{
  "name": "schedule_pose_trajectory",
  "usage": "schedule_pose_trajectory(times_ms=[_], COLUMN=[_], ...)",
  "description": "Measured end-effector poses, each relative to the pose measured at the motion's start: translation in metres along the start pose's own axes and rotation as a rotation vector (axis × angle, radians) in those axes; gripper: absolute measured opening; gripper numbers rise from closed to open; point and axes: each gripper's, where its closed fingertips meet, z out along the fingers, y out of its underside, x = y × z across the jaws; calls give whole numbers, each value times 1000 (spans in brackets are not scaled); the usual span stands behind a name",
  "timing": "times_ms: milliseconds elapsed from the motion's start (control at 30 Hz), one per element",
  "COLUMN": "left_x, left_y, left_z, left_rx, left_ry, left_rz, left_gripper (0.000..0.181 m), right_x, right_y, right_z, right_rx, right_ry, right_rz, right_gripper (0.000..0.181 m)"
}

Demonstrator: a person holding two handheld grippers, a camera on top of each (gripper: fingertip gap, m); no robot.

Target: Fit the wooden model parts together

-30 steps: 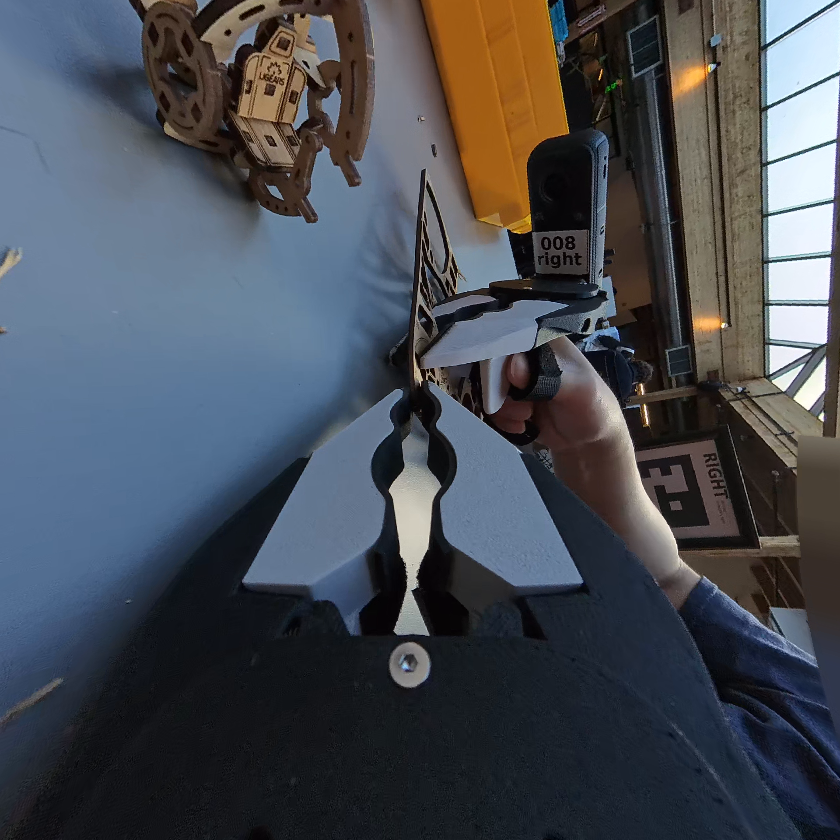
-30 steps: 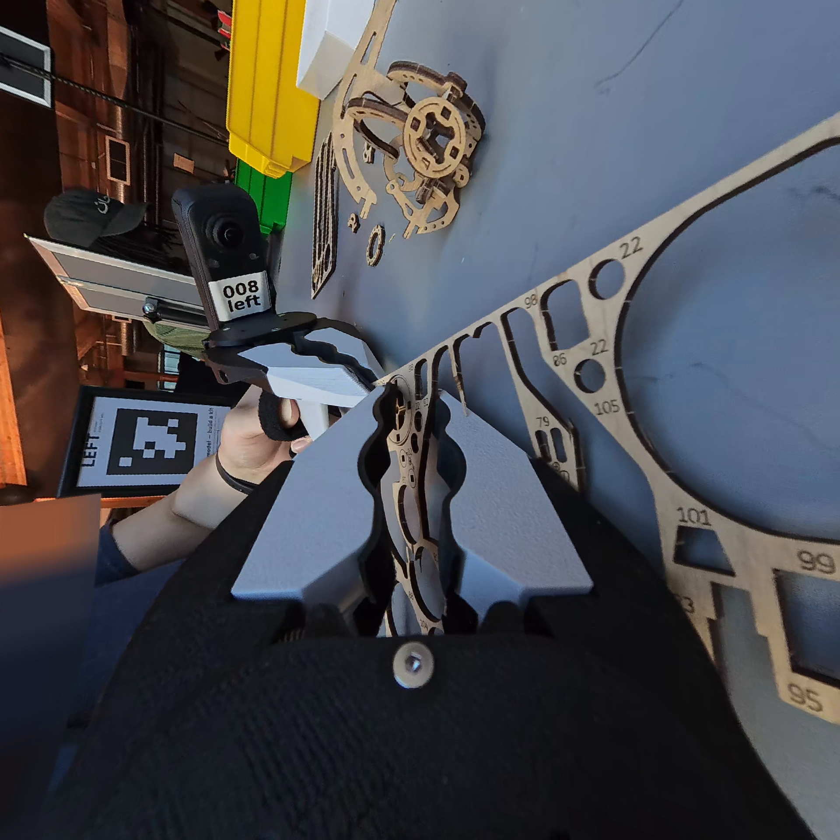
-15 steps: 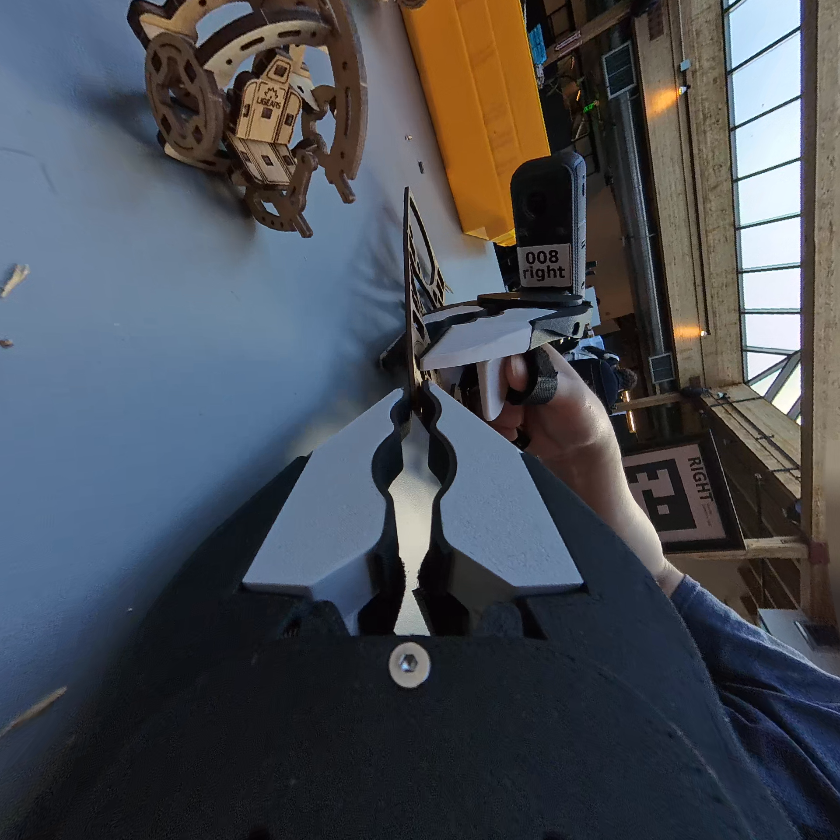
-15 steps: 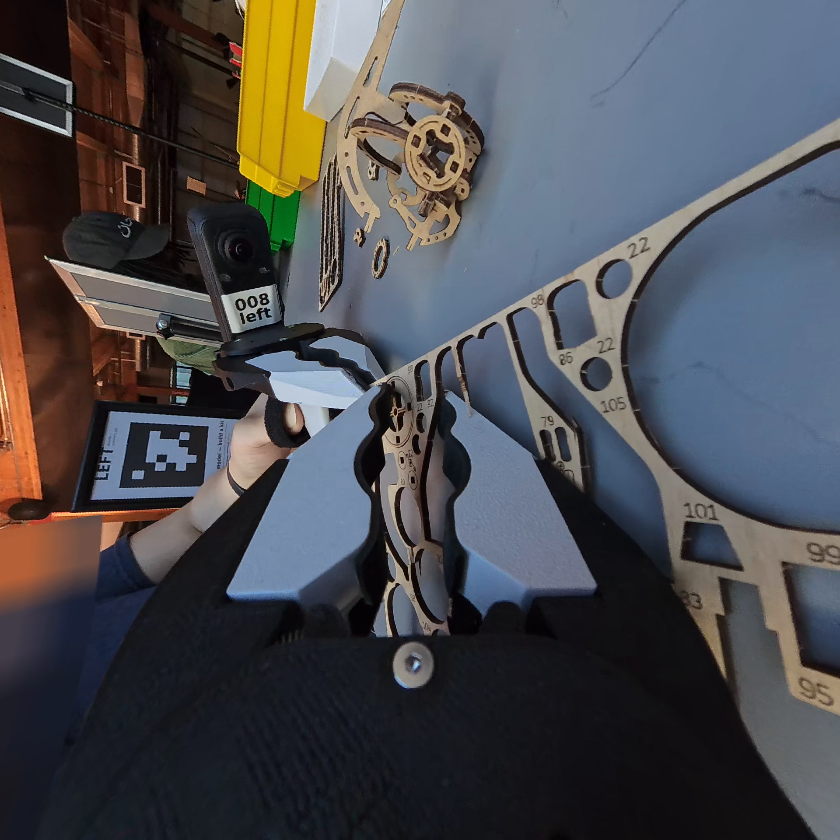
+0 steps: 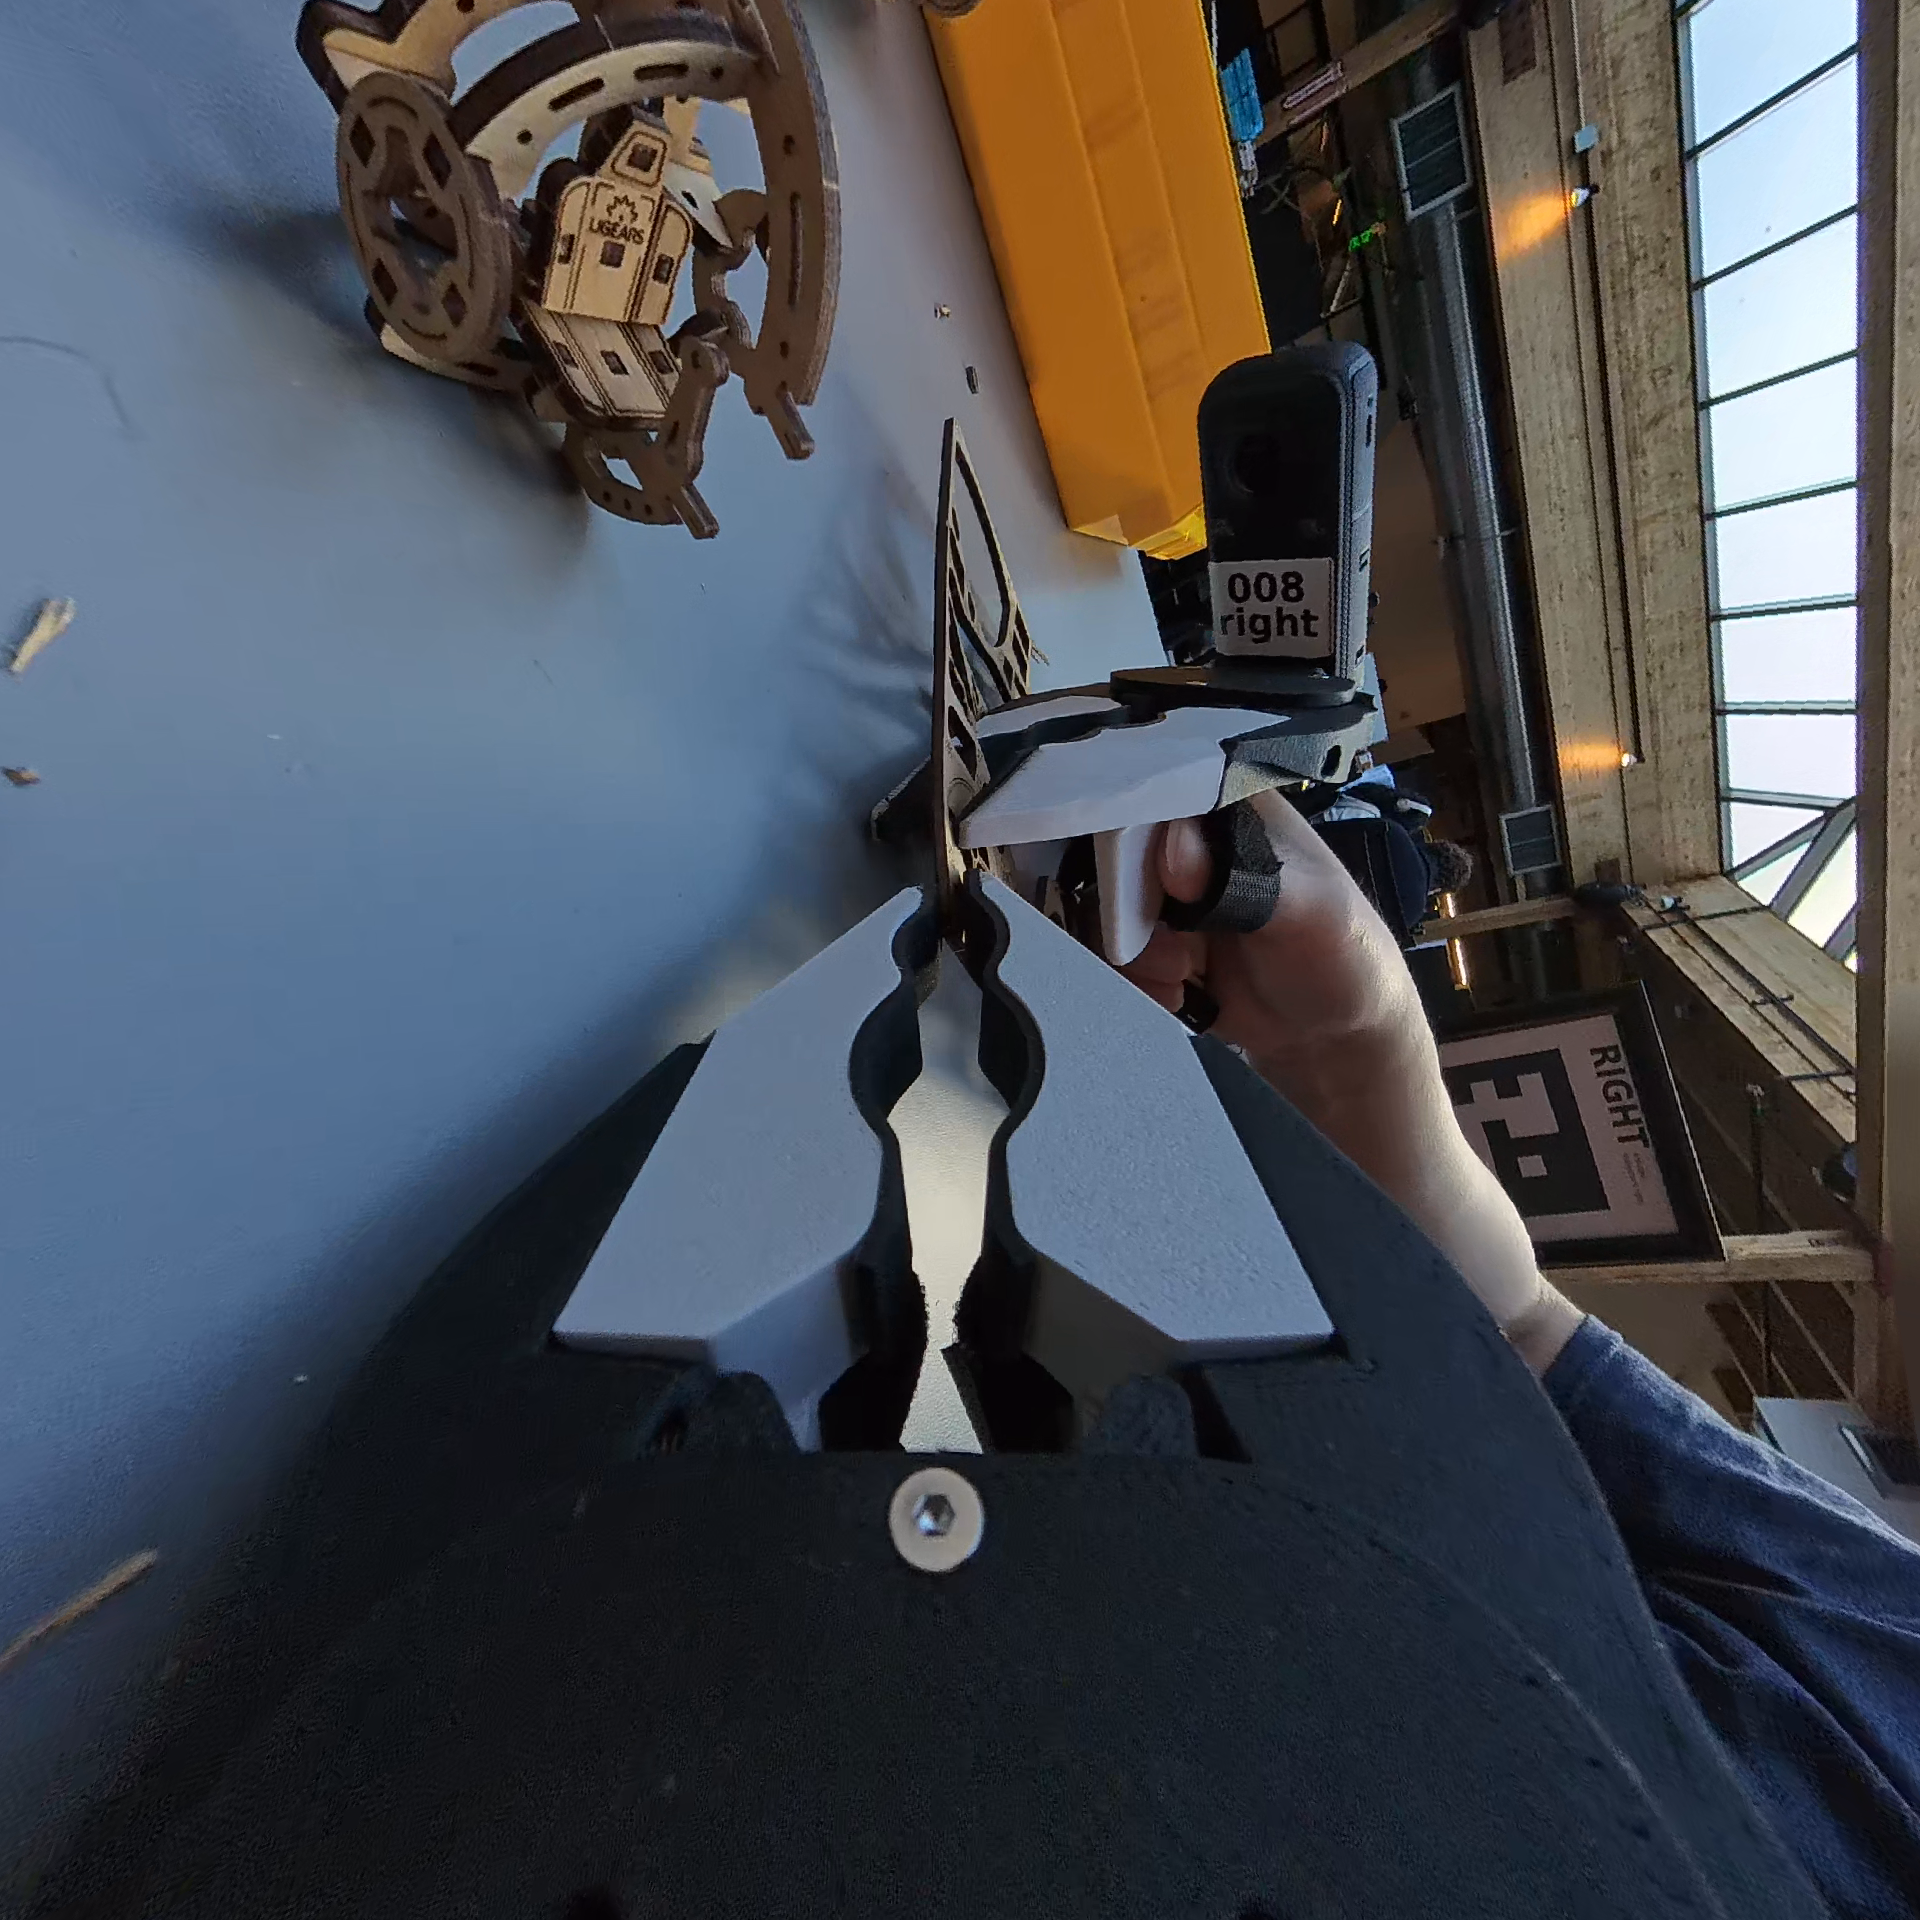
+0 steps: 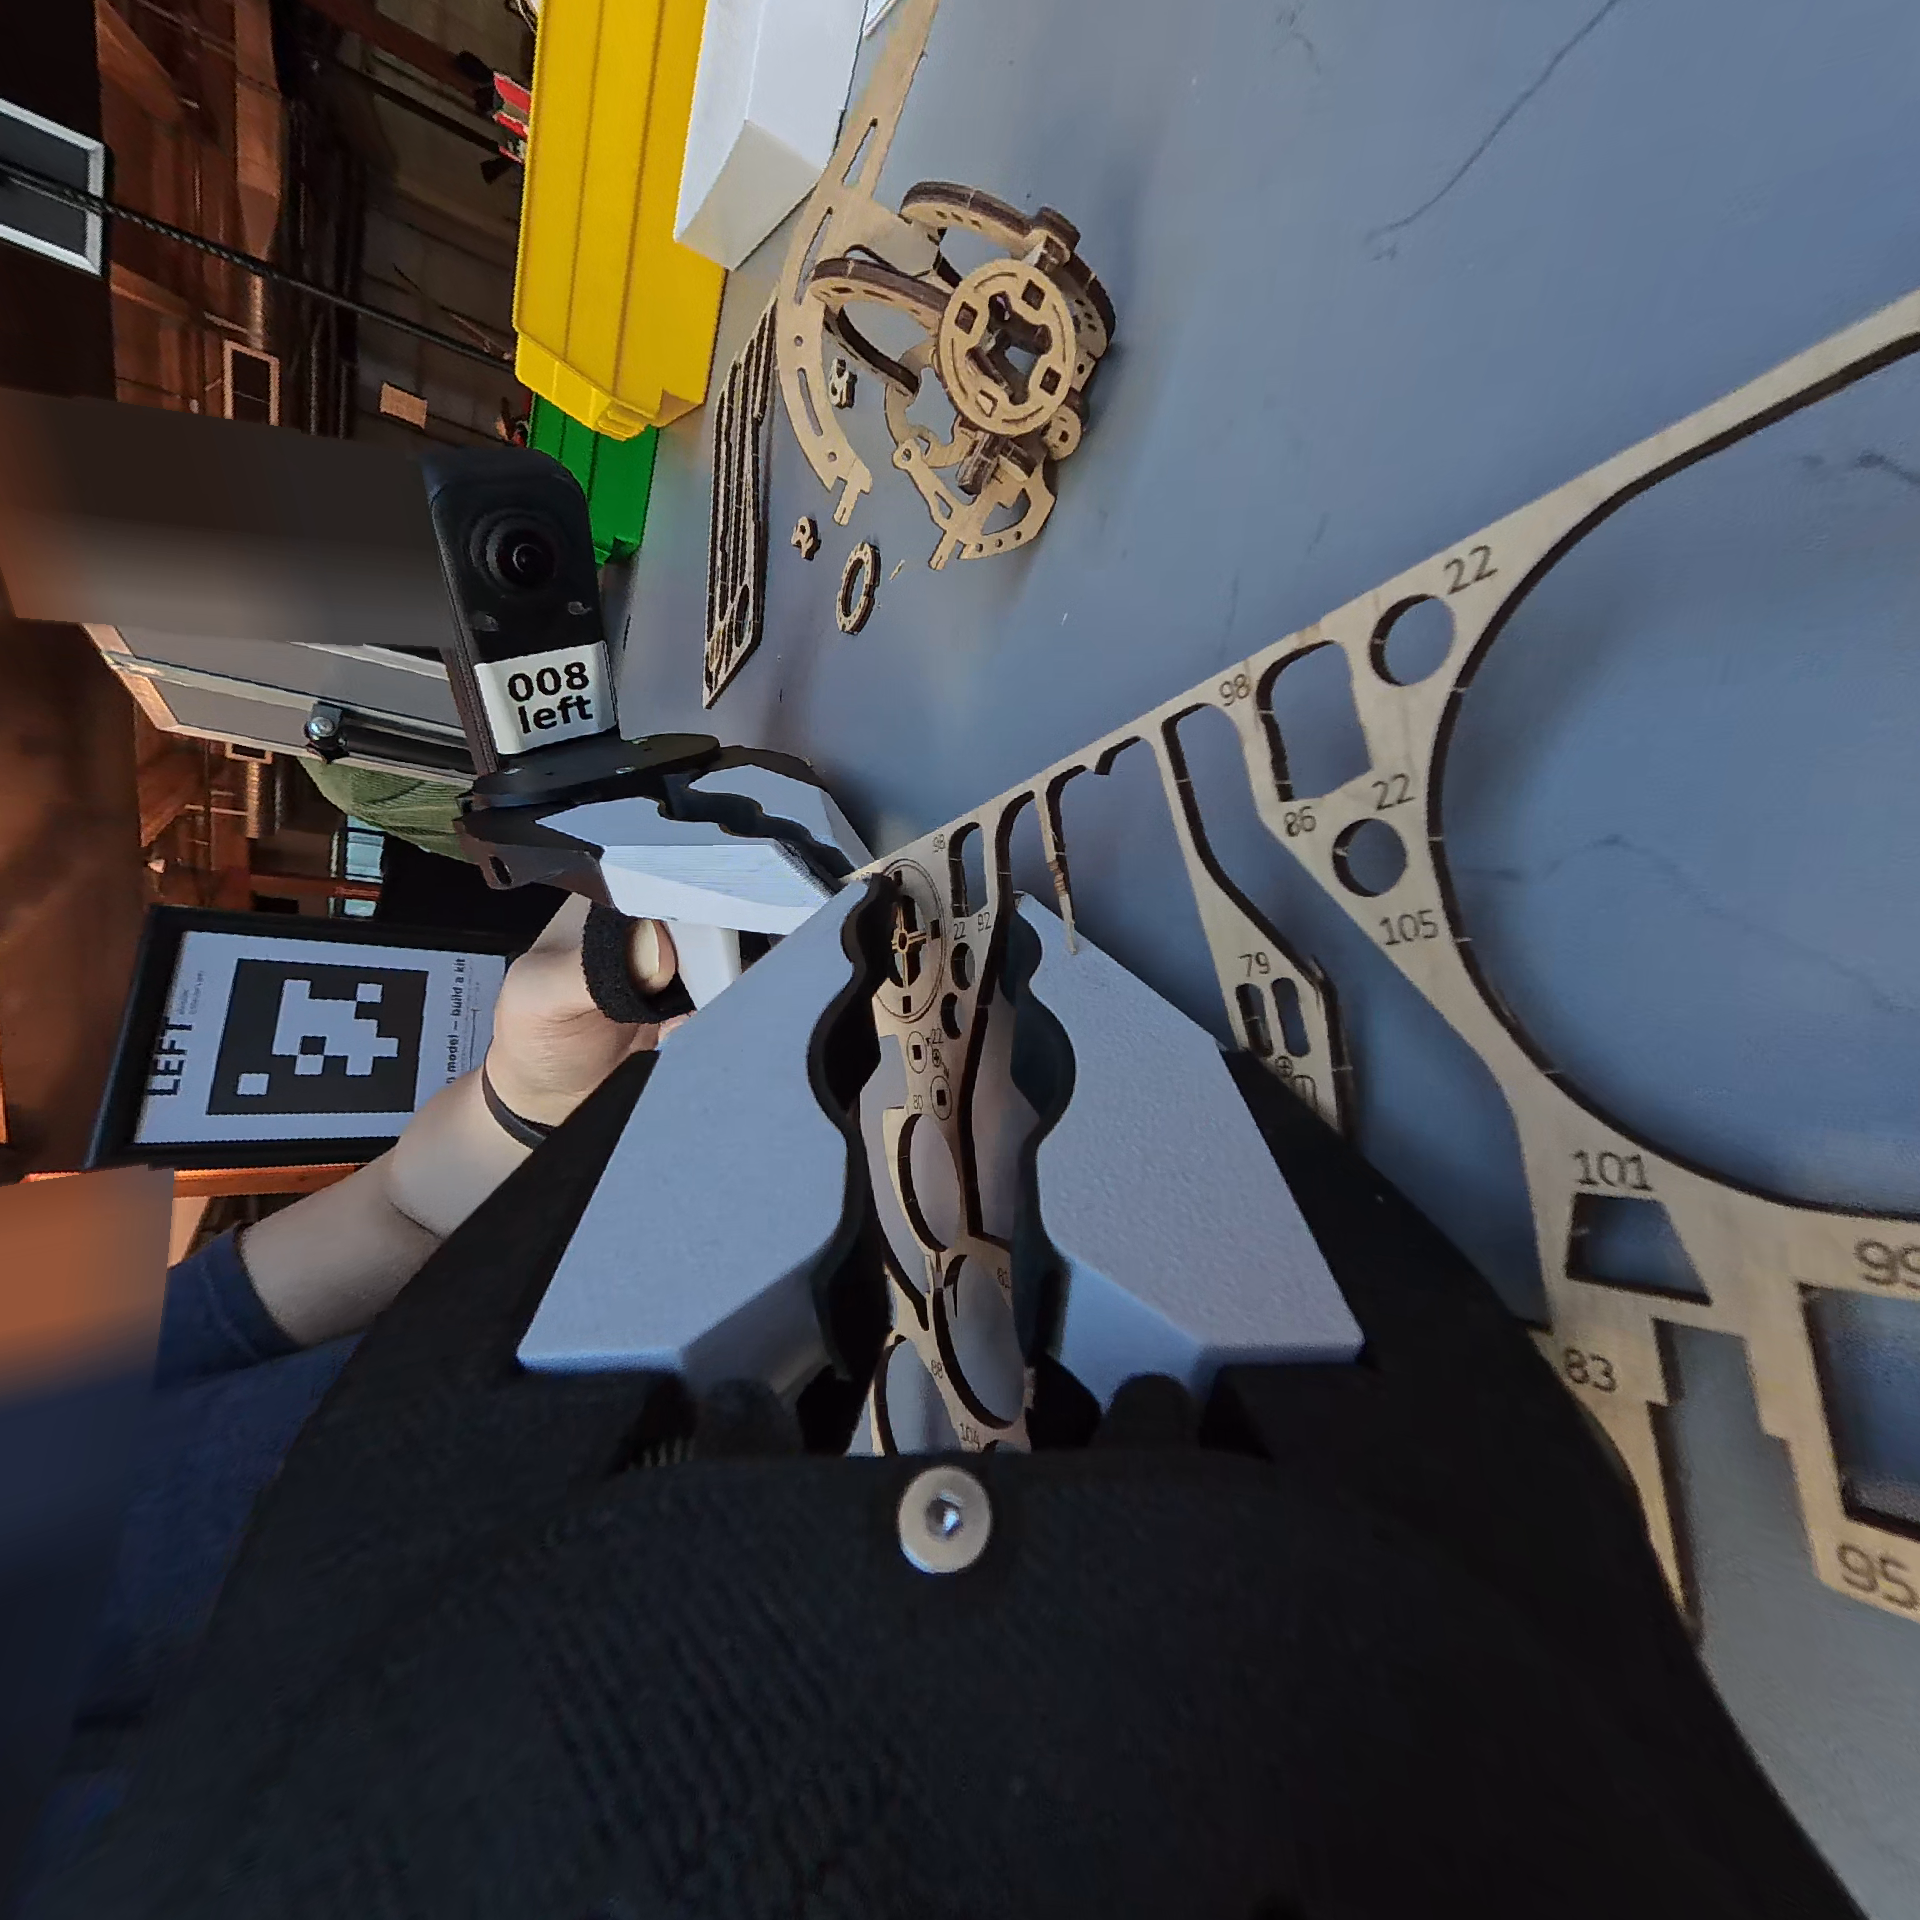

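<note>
Left gripper (image 5: 948,914) jaws pinch the wooden sheet (image 5: 951,665) edge-on; right gripper (image 6: 940,914) jaws clamp it (cut-outs visible only in the right wrist view).

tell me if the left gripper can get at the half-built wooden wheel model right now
Probably not as things stand: the left gripper is shut on the edge of the wooden parts sheet. The wheel model lies apart on bare table, so the way there looks free once it lets go.
</note>
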Motion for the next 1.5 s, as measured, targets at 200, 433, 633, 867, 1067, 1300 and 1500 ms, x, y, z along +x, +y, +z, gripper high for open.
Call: schedule_pose_trajectory(times_ms=[200,433,633,867,1067,1300,1500], left_x=[-2,-3,2,3,5,10,17], left_y=[1,2,0,-4,-2,-5,-5], left_z=[0,0,0,0,0,-1,-1], left_rx=[0,-6,-1,9,1,30,37], left_ry=[-21,-24,30,46,46,76,83], left_rz=[2,-14,-29,-28,3,14,79], left_gripper=[1,1,1,2,2,2,3], right_x=[1,1,5,-4,-4,-22,-37], right_y=[1,2,2,-4,2,2,11], right_z=[1,2,3,0,-3,-13,-30], right_rx=[-4,-5,-3,26,-3,-2,-125], right_ry=[9,13,54,4,49,-48,-147], right_rz=[-22,-29,-60,-84,-108,-7,66], right_gripper=[16,14,8,22,28,46,58])
